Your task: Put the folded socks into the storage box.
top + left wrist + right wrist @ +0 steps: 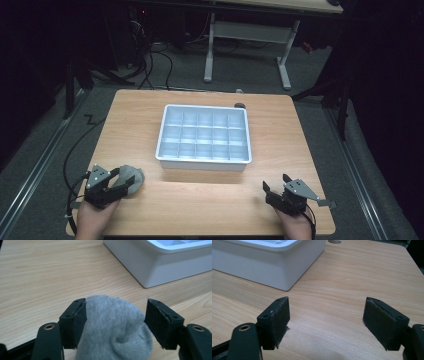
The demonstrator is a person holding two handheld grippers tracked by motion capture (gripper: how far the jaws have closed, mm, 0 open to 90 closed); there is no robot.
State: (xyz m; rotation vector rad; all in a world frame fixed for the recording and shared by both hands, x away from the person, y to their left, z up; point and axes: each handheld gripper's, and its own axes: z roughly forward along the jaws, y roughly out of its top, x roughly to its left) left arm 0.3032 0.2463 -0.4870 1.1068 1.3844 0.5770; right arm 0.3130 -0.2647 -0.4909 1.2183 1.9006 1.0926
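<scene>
A balled grey sock (135, 175) lies on the wooden table (200, 200) at its near left corner. My left gripper (125, 181) has its jaws on either side of it, and in the left gripper view both pads (80, 320) touch the sock (115, 327), which fills the wide gap. The left gripper (115, 312) rests low over the table. My right gripper (275, 182) rests at the near right, and in the right gripper view it (325, 315) stands open with bare wood between the pads. A white tray (205, 159) with several empty compartments sits mid-table.
The tray's white wall shows ahead of the left gripper (170, 267) and ahead-left of the right gripper (269, 267). A small round cable hole (240, 105) is in the table behind the tray. Cables and a desk frame (245, 35) are on the floor beyond.
</scene>
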